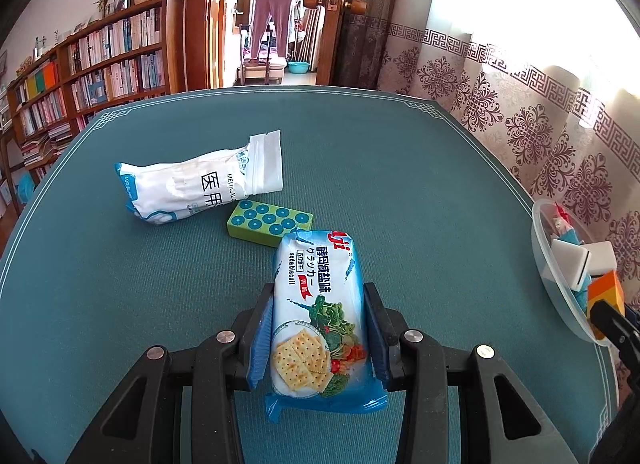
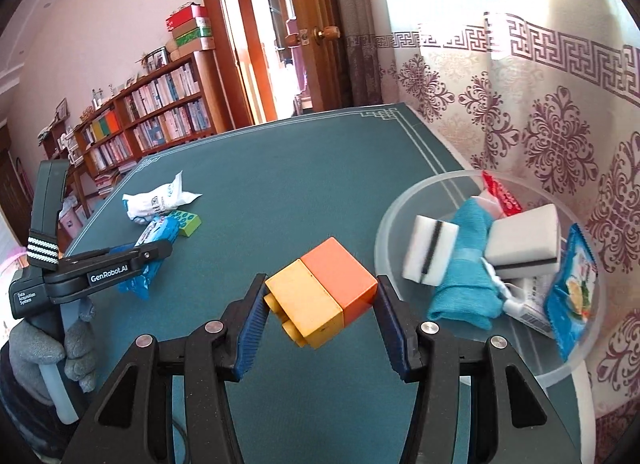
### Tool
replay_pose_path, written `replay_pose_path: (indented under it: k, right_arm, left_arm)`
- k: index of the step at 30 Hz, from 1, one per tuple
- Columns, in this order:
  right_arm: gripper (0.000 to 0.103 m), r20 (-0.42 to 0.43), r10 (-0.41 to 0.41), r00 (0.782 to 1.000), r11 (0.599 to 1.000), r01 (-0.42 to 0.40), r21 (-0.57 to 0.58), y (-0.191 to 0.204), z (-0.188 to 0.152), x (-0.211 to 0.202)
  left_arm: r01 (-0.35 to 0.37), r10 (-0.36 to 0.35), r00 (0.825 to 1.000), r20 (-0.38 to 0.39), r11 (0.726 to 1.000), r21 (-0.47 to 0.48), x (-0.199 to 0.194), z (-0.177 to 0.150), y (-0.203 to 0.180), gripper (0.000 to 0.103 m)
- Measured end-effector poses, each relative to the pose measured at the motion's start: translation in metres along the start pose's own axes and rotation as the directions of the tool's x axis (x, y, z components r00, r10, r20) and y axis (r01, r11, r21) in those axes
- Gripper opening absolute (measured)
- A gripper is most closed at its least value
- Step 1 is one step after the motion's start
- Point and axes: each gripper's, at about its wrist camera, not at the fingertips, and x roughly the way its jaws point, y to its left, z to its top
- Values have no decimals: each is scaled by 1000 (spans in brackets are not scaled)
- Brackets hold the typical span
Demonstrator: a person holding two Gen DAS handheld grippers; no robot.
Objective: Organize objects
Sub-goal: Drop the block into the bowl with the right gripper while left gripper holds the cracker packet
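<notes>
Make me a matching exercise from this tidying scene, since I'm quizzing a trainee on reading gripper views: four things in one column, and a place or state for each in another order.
Things
1. soda biscuit pack
2. orange and yellow block
3. blue cloth
4. green dotted tile

Places or states
A. lying in the clear bowl
B. clamped in the left gripper
C. lying on the table beside the white medical bag
D. clamped in the right gripper

Pairs: 1-B, 2-D, 3-A, 4-C

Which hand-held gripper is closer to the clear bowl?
Right. The right hand-held gripper, holding the orange-and-yellow block, is beside the clear bowl; the left hand-held gripper is farther away.
</notes>
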Motion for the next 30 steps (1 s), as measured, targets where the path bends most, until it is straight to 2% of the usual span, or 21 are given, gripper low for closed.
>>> replay_pose_path:
  k: [6,11,21,30]
  right_arm:
    - [53,34,-101,994,994,99,43,-38,4,-16]
    - [53,29,-158,987,986,156,55,-58,1,-13]
    - [54,5,-185,983,981,184,59,-71,-8,-4]
    - [54,23,-201,979,979,201,29,-68,-16,-16]
  left_arm:
    - [-10,10,1000,-12,1000,1,3,-1,-2,43]
    - [-14,15,1000,-24,1000,11,5,-4,-5,43]
    - [-8,9,999,-39,1000,24,6,-5,-12,43]
    - [8,-7,999,-50,999,36,7,-4,-25,44]
